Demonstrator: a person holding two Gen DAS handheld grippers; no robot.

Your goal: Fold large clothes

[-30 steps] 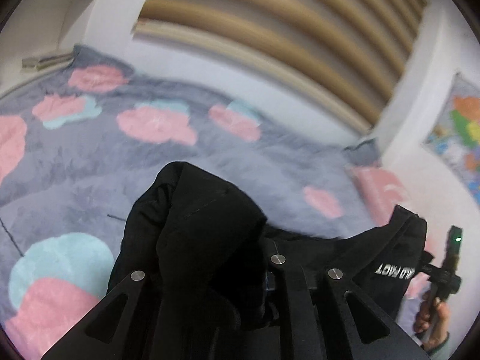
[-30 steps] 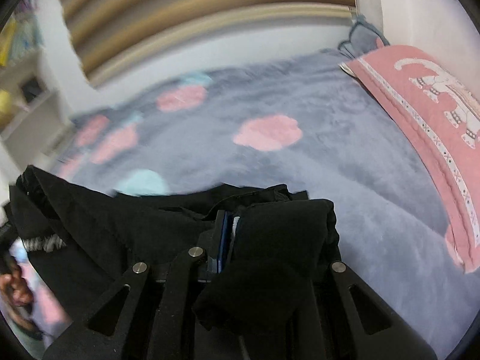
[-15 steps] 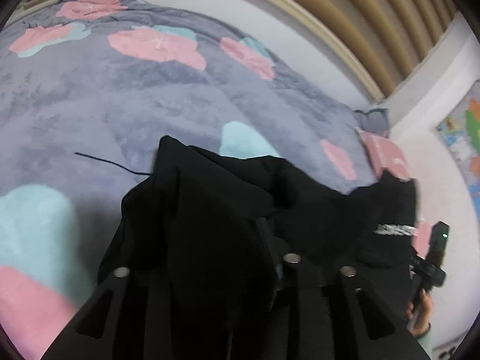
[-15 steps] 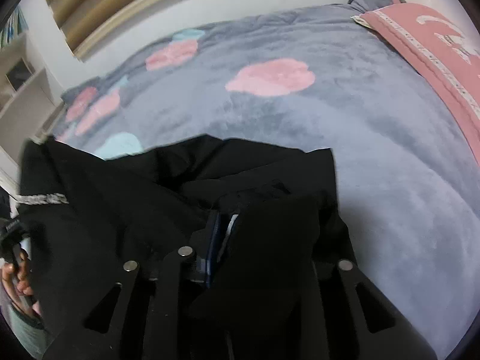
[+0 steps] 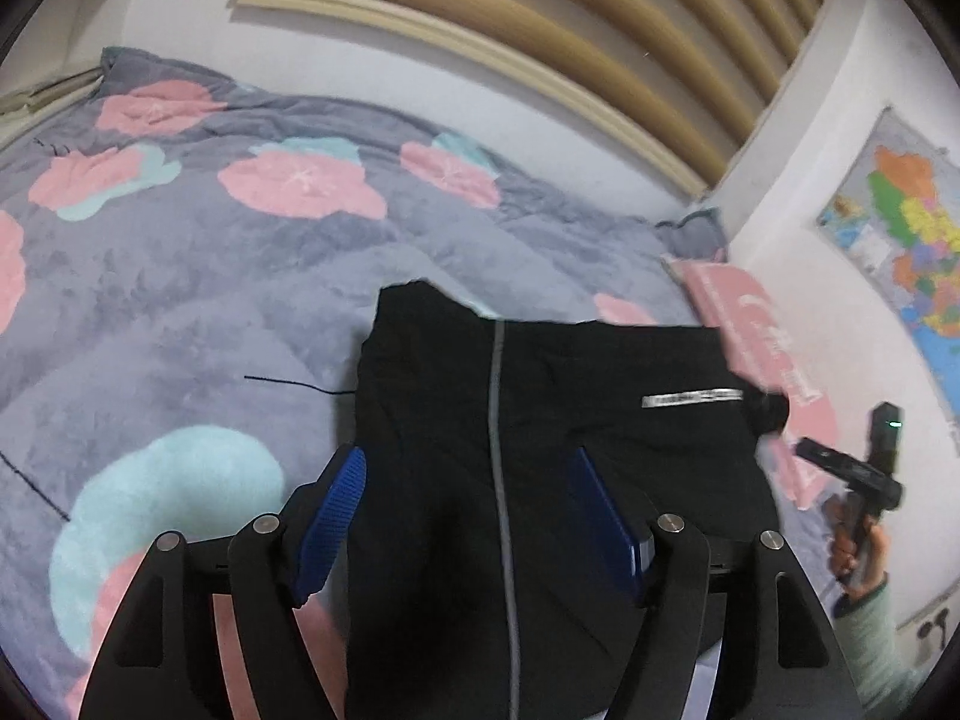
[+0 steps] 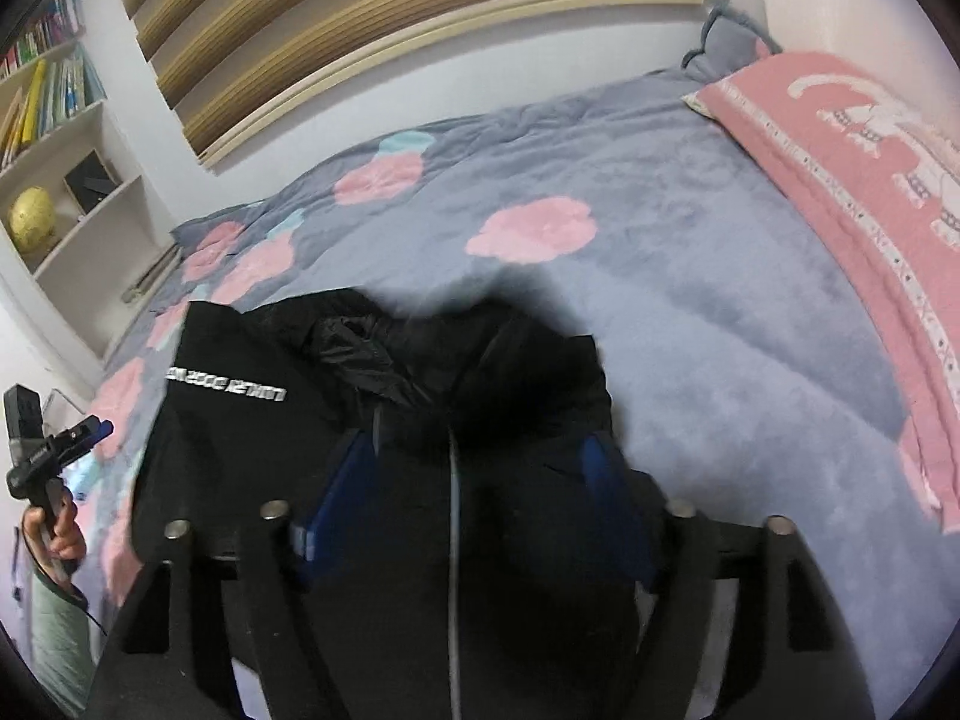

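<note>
A black jacket (image 5: 540, 420) with a grey zip line and a white text strip lies on the grey flowered bedspread (image 5: 180, 276). In the left wrist view my left gripper (image 5: 474, 480) is open, its blue pads either side of the jacket's near part. In the right wrist view the same jacket (image 6: 420, 390) lies bunched, its white lettering at the left. My right gripper (image 6: 474, 468) is open too, its blue pads straddling the cloth. Each view shows the other gripper held in a hand at its edge.
A pink patterned pillow (image 6: 870, 192) lies along the bed's right side. A slatted headboard (image 5: 540, 30) runs along the far wall. White shelves with books and a yellow globe (image 6: 33, 219) stand at the left. A coloured map (image 5: 900, 240) hangs on the right wall.
Both grippers held bunched black cloth before; now both have opened and the jacket lies spread lower on the bed between the pads.
</note>
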